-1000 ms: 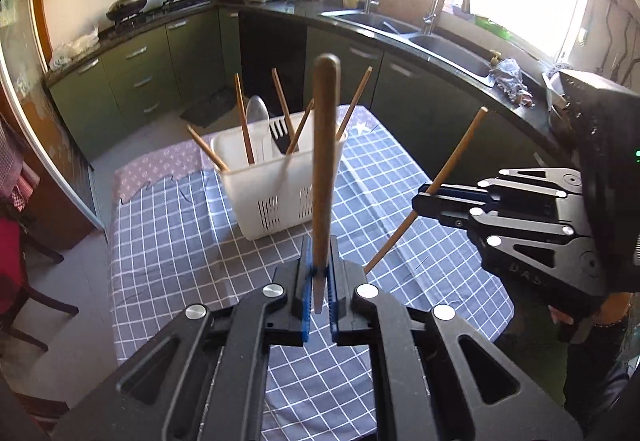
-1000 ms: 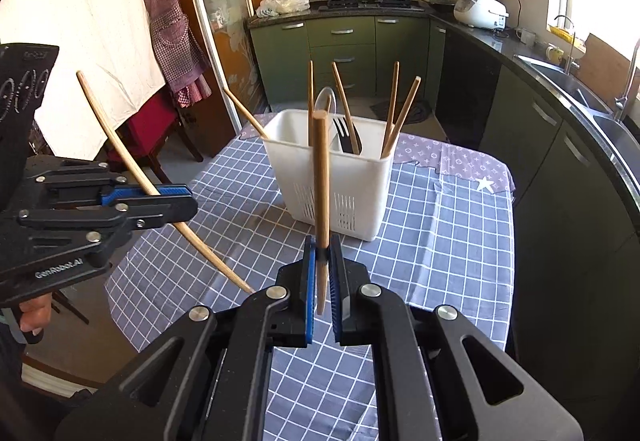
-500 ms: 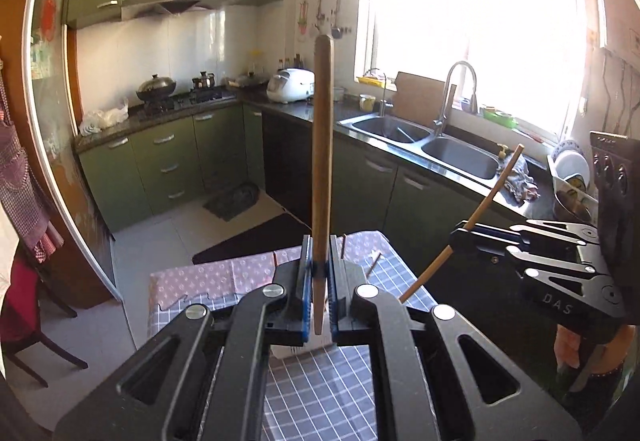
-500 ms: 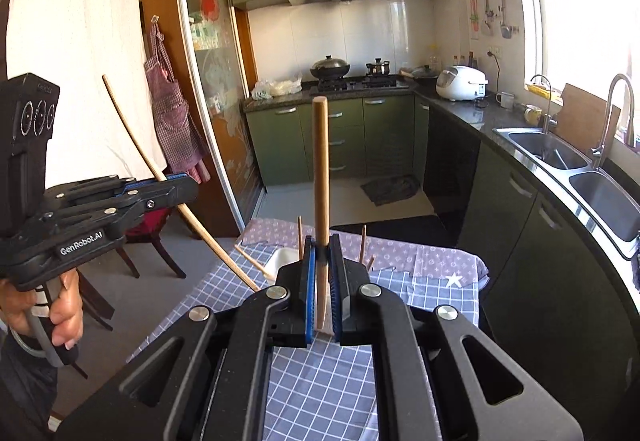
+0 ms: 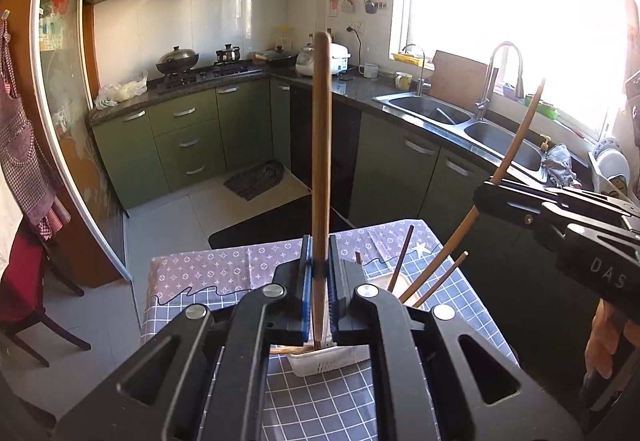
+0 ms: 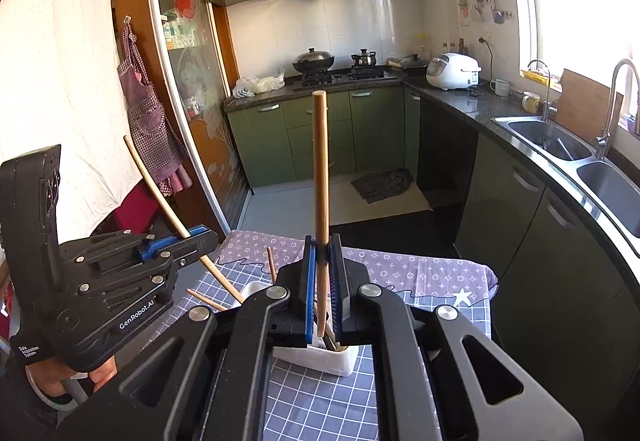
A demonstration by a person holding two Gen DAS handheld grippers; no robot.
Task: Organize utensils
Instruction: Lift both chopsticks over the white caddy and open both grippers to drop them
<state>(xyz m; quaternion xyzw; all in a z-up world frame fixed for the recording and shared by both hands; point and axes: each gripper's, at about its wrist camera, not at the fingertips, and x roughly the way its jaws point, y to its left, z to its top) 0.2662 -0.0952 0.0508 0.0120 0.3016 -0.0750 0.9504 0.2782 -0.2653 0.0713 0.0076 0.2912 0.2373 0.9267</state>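
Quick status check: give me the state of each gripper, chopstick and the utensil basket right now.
left gripper: shut on a chopstick
left chopstick: upright, clamped near its lower end
right gripper: shut on a chopstick
right chopstick: upright, clamped
utensil basket: standing on the table, chopsticks leaning inside

We count two hand-held grippers, each with one chopstick, and one white basket.

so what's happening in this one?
A person holds a gripper in each hand. The left gripper is shut on one wooden chopstick, the right gripper on another, both above the white utensil basket on the checked tablecloth, which already holds several chopsticks.
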